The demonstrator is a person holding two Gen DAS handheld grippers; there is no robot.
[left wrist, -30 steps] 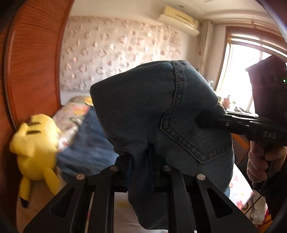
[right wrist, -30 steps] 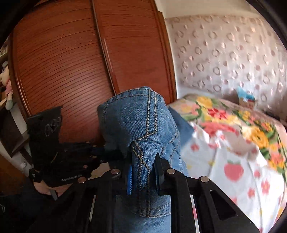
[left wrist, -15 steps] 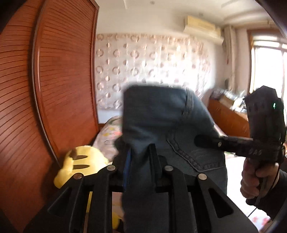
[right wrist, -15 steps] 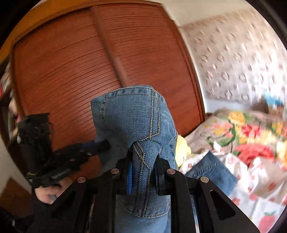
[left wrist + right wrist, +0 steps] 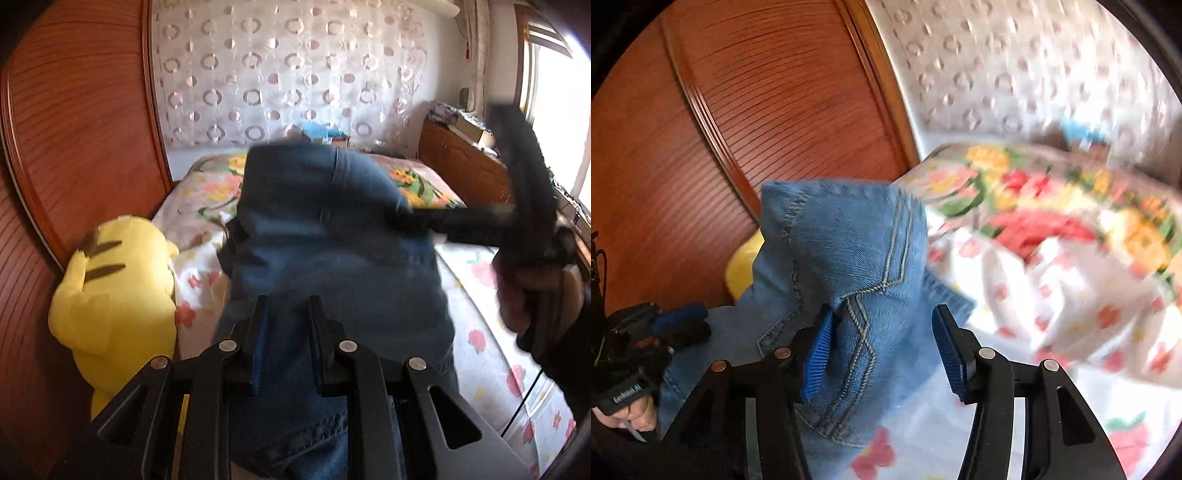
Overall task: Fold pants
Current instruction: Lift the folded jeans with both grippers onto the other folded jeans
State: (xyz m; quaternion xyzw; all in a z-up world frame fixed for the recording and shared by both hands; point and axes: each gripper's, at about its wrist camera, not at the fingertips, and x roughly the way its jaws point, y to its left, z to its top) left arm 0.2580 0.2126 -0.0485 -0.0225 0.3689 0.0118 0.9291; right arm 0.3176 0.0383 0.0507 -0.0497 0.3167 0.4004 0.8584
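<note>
Blurring pants, hiding left gripper pads.

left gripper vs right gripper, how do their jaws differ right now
The left gripper has its jaws narrow, clamped on the jeans; the right gripper has jaws opening, with only one blue pad against the denim and a gap at the other. Both point at the same jeans over the floral bedsheet.
</note>
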